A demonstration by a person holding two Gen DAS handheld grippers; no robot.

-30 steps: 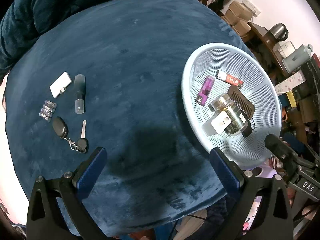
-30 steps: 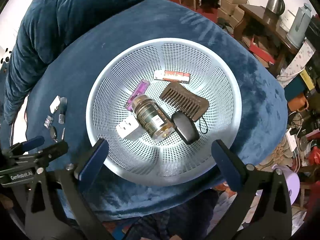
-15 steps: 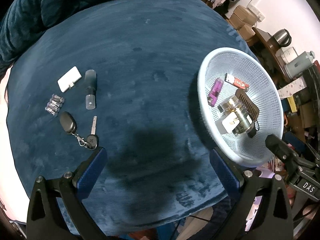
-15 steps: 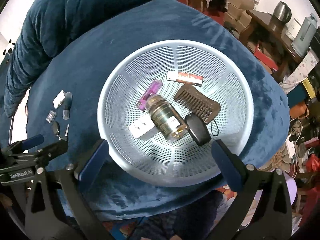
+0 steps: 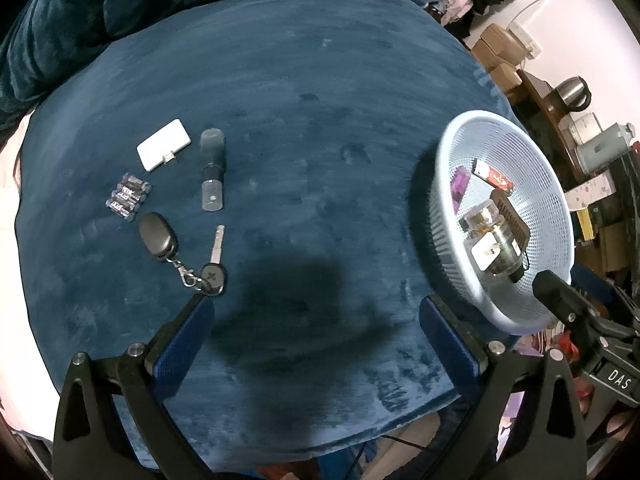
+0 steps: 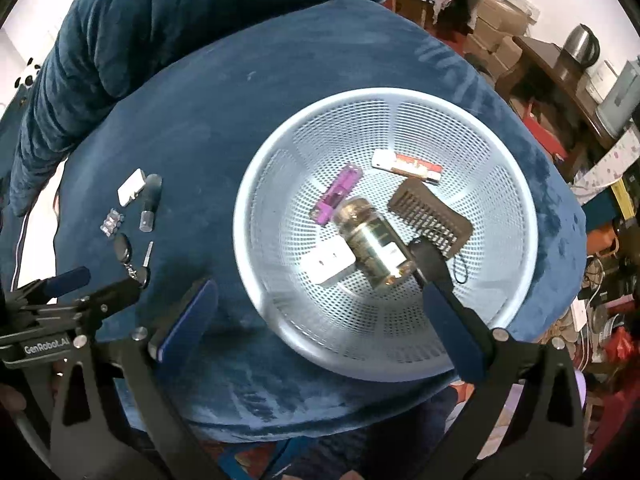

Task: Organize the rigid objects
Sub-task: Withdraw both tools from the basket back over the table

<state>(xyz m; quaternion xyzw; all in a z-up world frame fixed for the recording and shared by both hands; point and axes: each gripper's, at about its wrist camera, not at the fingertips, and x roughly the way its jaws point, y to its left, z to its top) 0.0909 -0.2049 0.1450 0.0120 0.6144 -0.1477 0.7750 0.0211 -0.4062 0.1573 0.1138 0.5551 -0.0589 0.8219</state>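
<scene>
Blue velvet tabletop [image 5: 320, 92]. Basket [image 6: 280, 312] right holds six items; keys [image 5: 182, 250], batteries [image 5: 129, 196], tube [image 5: 212, 170], white adapter [image 5: 163, 150] left remain. Left gripper [image 5: 316, 328], right gripper [image 6: 316, 312] wide open, empty.

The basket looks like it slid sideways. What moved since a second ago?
Both open grippers shifted left: the left gripper toward the keys, so the basket drifts right in both views. Nothing was grabbed or dropped. The batteries, the jar and the comb lie unchanged.
</scene>
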